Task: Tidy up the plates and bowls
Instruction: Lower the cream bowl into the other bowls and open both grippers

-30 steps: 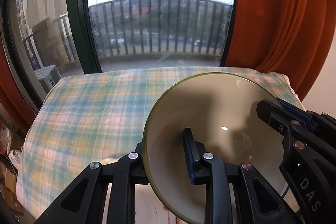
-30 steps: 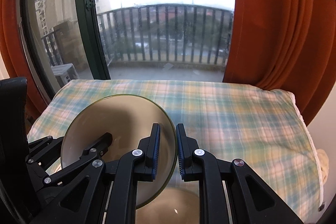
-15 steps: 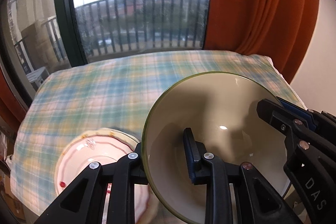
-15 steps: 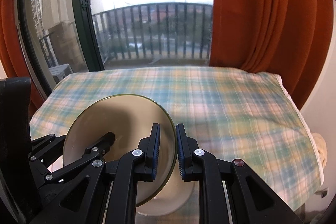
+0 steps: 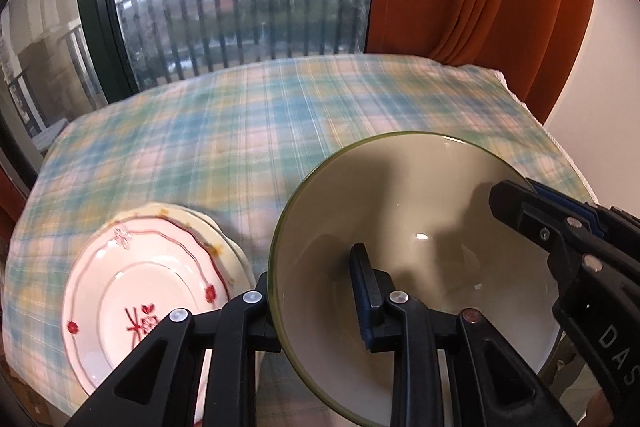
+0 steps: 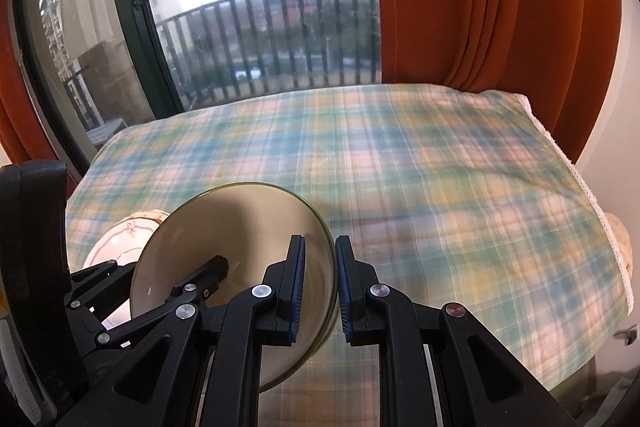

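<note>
A beige bowl with an olive-green rim (image 5: 420,227) hangs tilted over the plaid tablecloth (image 5: 240,127), held from both sides. My left gripper (image 5: 310,267) is shut on its left rim, one finger inside the bowl and one outside. My right gripper (image 6: 320,247) is shut on the opposite rim (image 6: 330,267), and its fingers (image 5: 520,199) show at the bowl's right edge in the left wrist view. A stack of white plates with red flower trim (image 5: 132,287) lies on the cloth just left of the bowl, and part of it (image 6: 120,239) is hidden behind the bowl.
The table's far edge meets a dark-framed window (image 5: 96,27) with a balcony railing (image 6: 280,39) beyond. Orange curtains (image 6: 460,7) hang at the back right beside a white wall. Bare cloth (image 6: 440,167) stretches right of the bowl to the table's right edge (image 6: 580,179).
Both grippers have carried the bowl lower and closer to the table. The plate stack has come into view at the lower left, beside the bowl. Both grips are unchanged.
</note>
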A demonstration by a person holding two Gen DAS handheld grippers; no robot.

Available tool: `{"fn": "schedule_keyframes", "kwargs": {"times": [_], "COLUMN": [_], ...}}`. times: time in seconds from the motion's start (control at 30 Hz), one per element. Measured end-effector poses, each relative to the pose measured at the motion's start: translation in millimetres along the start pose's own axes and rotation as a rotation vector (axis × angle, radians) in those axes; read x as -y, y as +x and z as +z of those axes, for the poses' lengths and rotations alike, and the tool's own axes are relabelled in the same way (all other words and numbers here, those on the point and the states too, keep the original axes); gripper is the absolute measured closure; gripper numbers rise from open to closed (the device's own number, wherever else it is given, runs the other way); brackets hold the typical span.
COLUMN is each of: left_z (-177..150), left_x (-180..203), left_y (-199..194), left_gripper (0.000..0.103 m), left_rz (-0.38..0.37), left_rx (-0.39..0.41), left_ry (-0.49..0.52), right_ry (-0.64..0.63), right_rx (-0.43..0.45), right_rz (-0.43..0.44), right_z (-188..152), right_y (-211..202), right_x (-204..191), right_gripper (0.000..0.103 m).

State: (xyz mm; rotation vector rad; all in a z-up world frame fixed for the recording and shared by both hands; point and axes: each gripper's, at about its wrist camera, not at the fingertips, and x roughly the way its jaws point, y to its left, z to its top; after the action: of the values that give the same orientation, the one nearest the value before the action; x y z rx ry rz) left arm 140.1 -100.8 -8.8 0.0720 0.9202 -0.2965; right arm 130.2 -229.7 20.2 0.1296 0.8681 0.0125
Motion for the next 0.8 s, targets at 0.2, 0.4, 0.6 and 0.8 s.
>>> {"fn": "schedule_keyframes", "kwargs": {"times": [0.2,0.4,0.6,0.8], "left_z": [-2.4,-2.0,1.3,5.8], "left_x": [7.5,12.5,12.2,1.0], "left_y": [4.5,0.1,-5.3,1.9], "left_gripper": [0.078,0.078,0.078,0.079], "left_rz": [0.039,0.089,0.135,0.165], "left_rx": [0.02,0.04,0.066,0.051], "left_ry": [0.038,0.074,0.102,0.076], "right_ry": [0.016,0.043,0.062,0.054], "right_rx": [-0.021,-0.034,-0.055,-0.068], "right_rz": [-0.002,0.021,0.051,0.089], "right_z": [-3.5,-3.5,-5.7,-9.0], "right_y": [11.9,17.3,27.2,35.6], "right_x": [7.5,13.2,14.5,7.6], "right_gripper": [0.085,0.084,0.084,0.084]}}
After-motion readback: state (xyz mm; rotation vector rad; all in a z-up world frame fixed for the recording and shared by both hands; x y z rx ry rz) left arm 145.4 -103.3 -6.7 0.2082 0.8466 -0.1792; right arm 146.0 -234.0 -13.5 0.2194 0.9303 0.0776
